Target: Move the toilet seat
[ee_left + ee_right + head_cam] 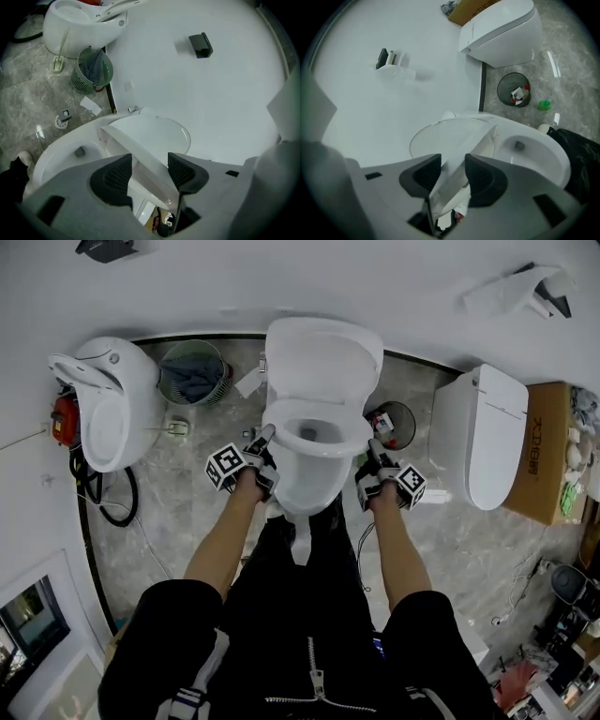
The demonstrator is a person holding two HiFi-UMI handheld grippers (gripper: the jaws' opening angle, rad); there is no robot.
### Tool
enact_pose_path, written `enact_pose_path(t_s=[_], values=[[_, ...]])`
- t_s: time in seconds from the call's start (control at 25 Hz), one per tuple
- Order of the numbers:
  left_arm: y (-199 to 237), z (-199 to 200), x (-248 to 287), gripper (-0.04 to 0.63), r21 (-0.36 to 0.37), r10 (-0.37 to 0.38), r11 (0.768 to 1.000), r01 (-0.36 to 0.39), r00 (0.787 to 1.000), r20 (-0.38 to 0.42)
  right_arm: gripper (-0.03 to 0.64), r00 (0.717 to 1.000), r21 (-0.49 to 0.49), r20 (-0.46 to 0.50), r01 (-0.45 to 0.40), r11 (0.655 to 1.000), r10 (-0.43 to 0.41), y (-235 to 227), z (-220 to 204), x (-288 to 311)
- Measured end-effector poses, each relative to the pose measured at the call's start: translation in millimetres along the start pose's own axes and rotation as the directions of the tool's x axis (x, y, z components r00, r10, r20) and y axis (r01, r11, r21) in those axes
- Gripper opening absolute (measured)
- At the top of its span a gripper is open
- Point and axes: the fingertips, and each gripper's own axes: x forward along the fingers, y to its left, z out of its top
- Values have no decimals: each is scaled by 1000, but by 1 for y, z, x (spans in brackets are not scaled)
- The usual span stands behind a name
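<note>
A white toilet stands against the wall, its lid upright. The toilet seat is tilted up off the bowl, about halfway. My left gripper is at the seat's left side. In the left gripper view the seat's rim runs between the jaws of the left gripper, which stand wide, with a gap at one pad. My right gripper is at the seat's right side. In the right gripper view the right gripper pinches the toilet seat between both pads.
A green basket and a white toilet on its side stand to the left. To the right are a black bin, another toilet and a cardboard box. Cables lie on the marble floor.
</note>
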Motion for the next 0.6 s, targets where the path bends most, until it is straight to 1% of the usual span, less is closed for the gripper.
enact_pose_path(t_s=[0.12, 0.24, 0.4, 0.6], values=[[-21, 17, 22, 241, -28, -5, 1000, 7, 998, 67, 161, 1000, 34, -13, -26, 999, 27, 28, 13, 19], [-40, 36, 45, 244, -49, -5, 999, 12, 992, 127, 149, 998, 35, -33, -54, 998, 55, 49, 27, 42], [-57, 57, 70, 245, -64, 6, 998, 6, 984, 177, 140, 997, 37, -56, -42, 998, 44, 65, 41, 70], [-70, 75, 97, 245, -69, 36, 997, -22, 976, 214, 137, 997, 22, -78, -21, 1000, 23, 83, 58, 96]])
